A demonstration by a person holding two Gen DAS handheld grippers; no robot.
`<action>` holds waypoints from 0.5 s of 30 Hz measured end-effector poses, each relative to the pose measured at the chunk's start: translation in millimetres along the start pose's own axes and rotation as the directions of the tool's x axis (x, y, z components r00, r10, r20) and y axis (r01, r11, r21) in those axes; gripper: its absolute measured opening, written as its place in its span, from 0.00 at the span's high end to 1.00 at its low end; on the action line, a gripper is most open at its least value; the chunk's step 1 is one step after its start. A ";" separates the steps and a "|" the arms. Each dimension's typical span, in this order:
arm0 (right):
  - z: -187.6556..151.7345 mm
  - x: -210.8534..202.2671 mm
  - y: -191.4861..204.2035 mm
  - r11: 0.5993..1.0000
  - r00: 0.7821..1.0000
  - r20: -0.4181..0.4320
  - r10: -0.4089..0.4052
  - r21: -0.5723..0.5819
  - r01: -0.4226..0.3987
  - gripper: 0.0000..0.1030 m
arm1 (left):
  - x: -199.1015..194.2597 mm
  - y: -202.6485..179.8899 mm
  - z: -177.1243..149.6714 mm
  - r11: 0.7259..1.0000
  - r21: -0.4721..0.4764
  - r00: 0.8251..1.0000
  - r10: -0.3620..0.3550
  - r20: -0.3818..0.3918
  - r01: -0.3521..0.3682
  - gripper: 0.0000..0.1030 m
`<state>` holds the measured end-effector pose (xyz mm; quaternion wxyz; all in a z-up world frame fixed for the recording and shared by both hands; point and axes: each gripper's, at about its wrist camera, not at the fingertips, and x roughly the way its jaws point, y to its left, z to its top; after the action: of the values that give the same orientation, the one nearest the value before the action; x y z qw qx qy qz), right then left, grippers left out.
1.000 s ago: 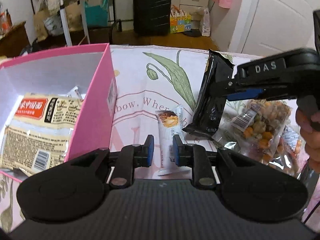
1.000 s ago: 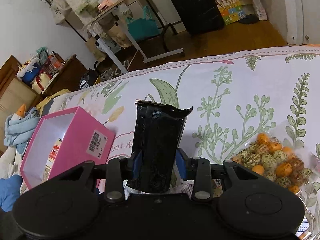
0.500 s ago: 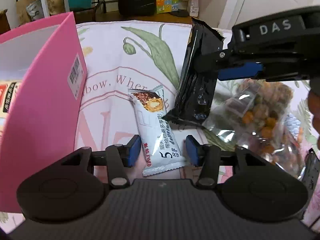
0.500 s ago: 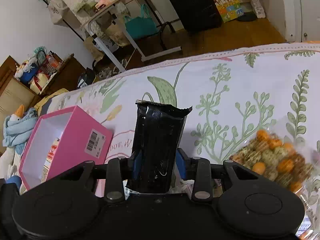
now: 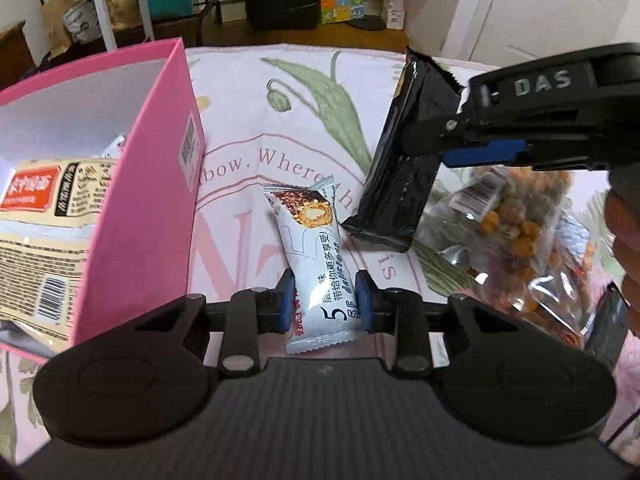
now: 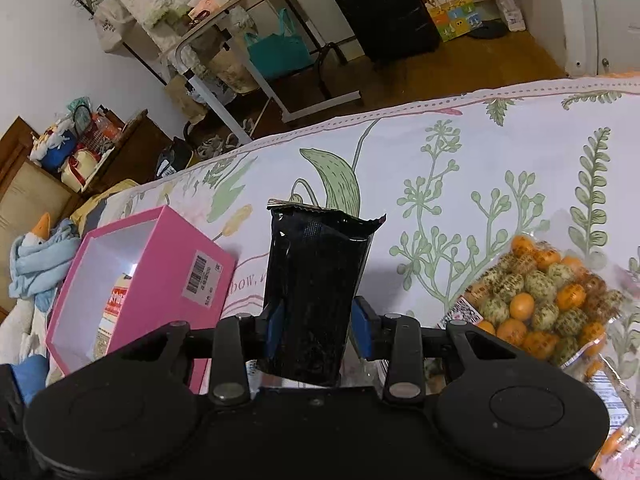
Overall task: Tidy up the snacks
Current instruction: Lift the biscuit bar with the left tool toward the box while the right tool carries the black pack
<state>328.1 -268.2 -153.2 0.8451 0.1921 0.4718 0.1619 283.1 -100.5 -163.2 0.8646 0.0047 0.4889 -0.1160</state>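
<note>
- The left gripper (image 5: 324, 300) has its blue pads (image 5: 285, 304) on either side of the lower end of a white snack bar (image 5: 316, 256); they look to be touching the wrapper's edges, so it appears clamped on the bar, which lies flat on the cloth.
- The snack bar points away from that gripper, its far end printed with a round biscuit picture, close to the bottom corner of the black packet.
- The right gripper (image 6: 316, 328) is closed on a black packet (image 6: 316, 292), its pads pressed against the two sides near the packet's lower half.
- In the left wrist view the same black packet (image 5: 404, 152) hangs tilted above the cloth, held from the right side by the right gripper (image 5: 436, 140), its bottom edge just over the far end of the snack bar.
- The person's right hand (image 5: 624, 248) shows at the right edge, behind that gripper.
- A clear bag of orange and green coated nuts (image 6: 536, 304) lies on the cloth to the right of the black packet, near it.
- A pink box (image 5: 152, 200) stands open to the left of the snack bar, just beside it, with a barcode label on its outer wall.
- Inside the box lies a beige snack bag (image 5: 44, 220) with a red label.
- Everything rests on a flowered cloth (image 6: 440, 168) with green plant drawings.
- Beyond the cloth, on the wooden floor, stands a black suitcase (image 6: 384, 4).
</note>
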 end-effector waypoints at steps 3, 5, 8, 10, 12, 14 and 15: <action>-1.5 -6.2 3.1 1.000 1.000 0.003 0.001 -0.013 -0.001 0.59 | -11.8 -2.3 -4.7 1.000 0.023 1.000 -0.007 0.008 0.007 0.71; -3.6 -10.2 6.2 1.000 1.000 0.005 0.002 -0.025 -0.002 0.59 | -17.9 -1.7 -7.2 1.000 0.029 1.000 -0.013 0.010 0.012 0.71; -6.9 -14.0 10.0 0.999 1.000 -0.005 0.011 -0.037 -0.011 0.59 | -29.8 0.1 -12.3 0.999 0.023 0.999 -0.034 0.021 0.034 0.71; -7.3 -11.9 11.0 0.999 1.000 -0.017 0.015 -0.040 -0.015 0.59 | -34.5 2.7 -15.0 0.999 0.009 0.999 -0.043 0.023 0.042 0.71; -6.3 -5.9 12.3 0.999 1.000 -0.024 -0.001 -0.047 0.000 0.58 | -37.0 5.2 -17.3 0.999 -0.003 0.999 -0.048 0.014 0.048 0.71; -3.9 7.5 14.4 0.997 0.999 -0.047 -0.027 -0.070 0.024 0.57 | -37.2 5.8 -18.3 0.999 -0.008 0.999 -0.048 0.009 0.048 0.71; -2.8 16.3 16.5 0.995 0.997 -0.058 -0.046 -0.094 0.040 0.57 | -36.5 5.4 -17.8 0.999 -0.006 0.999 -0.047 0.012 0.047 0.71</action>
<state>332.3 -245.9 -158.7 0.8418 0.1375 0.4931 0.1713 251.1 -85.9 -142.2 0.8644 -0.0102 0.4843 -0.1346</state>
